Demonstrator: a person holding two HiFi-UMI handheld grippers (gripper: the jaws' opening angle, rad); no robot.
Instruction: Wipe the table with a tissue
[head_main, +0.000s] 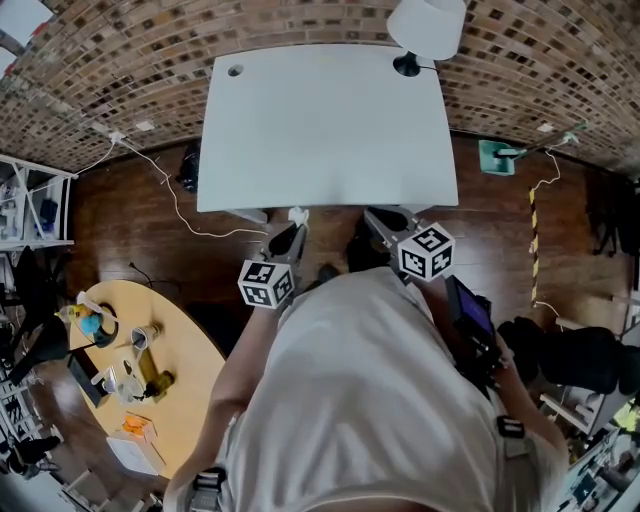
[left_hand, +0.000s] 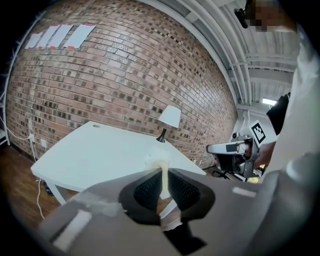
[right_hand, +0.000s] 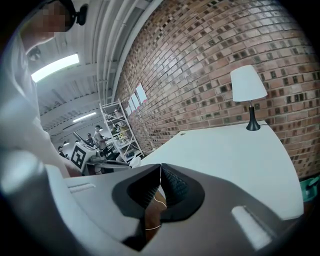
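head view: white table (head_main: 325, 120) against brick wall (head_main: 120, 90), lamp (head_main: 428, 25) on far right corner. left gripper (head_main: 292, 226) at near table edge, white tissue (head_main: 298, 214) at its tip. right gripper (head_main: 377, 216) near beside.
left gripper view: jaws pinching tissue, table behind.
right gripper view: jaws pressed together, nothing between.

Bright, even light; fisheye edges dark, blurred
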